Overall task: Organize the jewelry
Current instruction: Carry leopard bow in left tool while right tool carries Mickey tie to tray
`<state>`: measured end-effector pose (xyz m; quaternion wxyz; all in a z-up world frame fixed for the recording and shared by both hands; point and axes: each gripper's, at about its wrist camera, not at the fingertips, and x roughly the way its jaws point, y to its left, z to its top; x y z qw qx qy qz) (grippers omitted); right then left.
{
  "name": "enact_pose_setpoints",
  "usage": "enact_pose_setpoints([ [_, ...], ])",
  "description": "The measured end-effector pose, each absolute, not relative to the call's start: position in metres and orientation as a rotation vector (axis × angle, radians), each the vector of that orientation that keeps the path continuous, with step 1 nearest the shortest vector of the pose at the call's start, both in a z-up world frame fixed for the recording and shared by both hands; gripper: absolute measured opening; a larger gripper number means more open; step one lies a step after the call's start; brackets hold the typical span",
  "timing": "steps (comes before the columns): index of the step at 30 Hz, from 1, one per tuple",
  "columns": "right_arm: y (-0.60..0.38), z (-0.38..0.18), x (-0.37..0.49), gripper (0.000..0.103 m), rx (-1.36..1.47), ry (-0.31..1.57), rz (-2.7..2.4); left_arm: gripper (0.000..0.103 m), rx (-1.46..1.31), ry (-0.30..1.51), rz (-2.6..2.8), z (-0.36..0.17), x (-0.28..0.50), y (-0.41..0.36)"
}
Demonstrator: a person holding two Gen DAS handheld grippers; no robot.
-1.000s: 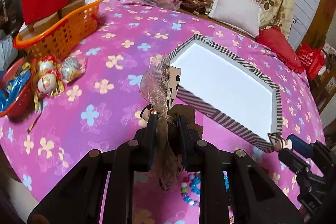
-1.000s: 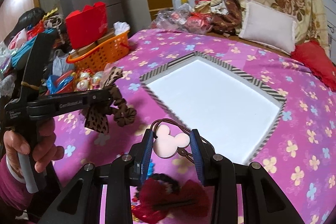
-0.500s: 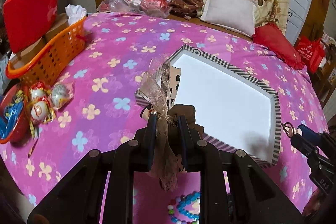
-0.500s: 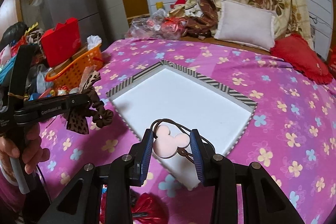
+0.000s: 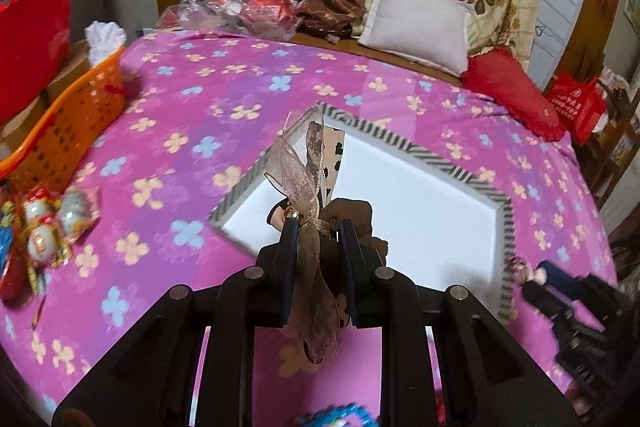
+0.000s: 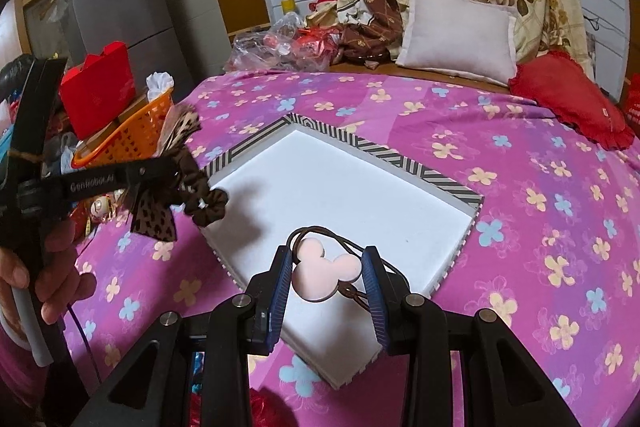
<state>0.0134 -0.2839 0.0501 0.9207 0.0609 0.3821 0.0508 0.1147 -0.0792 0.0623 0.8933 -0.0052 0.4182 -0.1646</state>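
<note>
left gripper [image 5: 318,227] clamps bow scrunchie [image 5: 308,167]; right gripper [image 6: 326,269] pinches mouse-head hair tie [image 6: 324,273] (both airborne). white tray [image 6: 340,199] lies directly ahead and below both tools, long axis running away rightward; right gripper already over near corner, likely nearer.

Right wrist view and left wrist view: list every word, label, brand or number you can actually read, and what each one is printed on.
"GenRobot.AI", slightly blurred, on the black arm of the left gripper in the right wrist view.
Label on the grey fridge: blue and white sticker, too small to read.
Print on the red bag in the left wrist view: pale characters, too blurred to read.
Mark on the red cushion: too small to read.
Nothing else legible.
</note>
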Motion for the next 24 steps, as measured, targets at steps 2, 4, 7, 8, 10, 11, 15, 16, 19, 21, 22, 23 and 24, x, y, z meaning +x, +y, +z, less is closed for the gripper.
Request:
enact_pose_setpoints([
  [2, -0.284, 0.047, 0.019, 0.035, 0.13, 0.789, 0.106, 0.019, -0.021, 0.866, -0.348, 0.063, 0.124, -0.086],
  [4, -0.283, 0.043, 0.026, 0.035, 0.135, 0.796, 0.109, 0.019, -0.03, 0.866, -0.345, 0.062, 0.132, -0.09],
  [7, -0.28, 0.034, 0.035, 0.035, 0.128, 0.811, 0.108, 0.019, -0.054, 0.892, -0.335, 0.052, 0.151, -0.096],
  [8, -0.28, 0.029, 0.039, 0.035, 0.131, 0.819, 0.109, 0.019, -0.058, 0.903, -0.329, 0.047, 0.156, -0.098],
  [10, -0.279, 0.02, 0.044, 0.035, 0.133, 0.837, 0.111, 0.019, -0.063, 0.93, -0.308, 0.035, 0.167, -0.099],
  [11, -0.279, 0.015, 0.046, 0.035, 0.131, 0.845, 0.11, 0.019, -0.066, 0.946, -0.295, 0.028, 0.171, -0.099],
  [15, -0.276, -0.004, 0.053, 0.035, 0.128, 0.885, 0.115, 0.019, -0.068, 1.004, -0.249, 0.002, 0.182, -0.093],
  [16, -0.275, -0.009, 0.054, 0.035, 0.13, 0.894, 0.117, 0.019, -0.069, 1.019, -0.238, -0.005, 0.182, -0.09],
  [19, -0.274, -0.02, 0.057, 0.035, 0.136, 0.925, 0.126, 0.02, -0.058, 1.039, -0.22, -0.015, 0.18, -0.085],
  [21, -0.272, -0.027, 0.058, 0.035, 0.133, 0.943, 0.128, 0.02, -0.045, 1.05, -0.207, -0.02, 0.179, -0.082],
  [22, -0.271, -0.029, 0.058, 0.035, 0.132, 0.949, 0.127, 0.02, -0.042, 1.054, -0.203, -0.022, 0.178, -0.081],
  [23, -0.27, -0.032, 0.059, 0.035, 0.133, 0.957, 0.124, 0.02, -0.042, 1.063, -0.194, -0.024, 0.176, -0.079],
  [24, -0.269, -0.033, 0.059, 0.035, 0.13, 0.959, 0.12, 0.02, -0.039, 1.059, -0.195, -0.025, 0.175, -0.078],
])
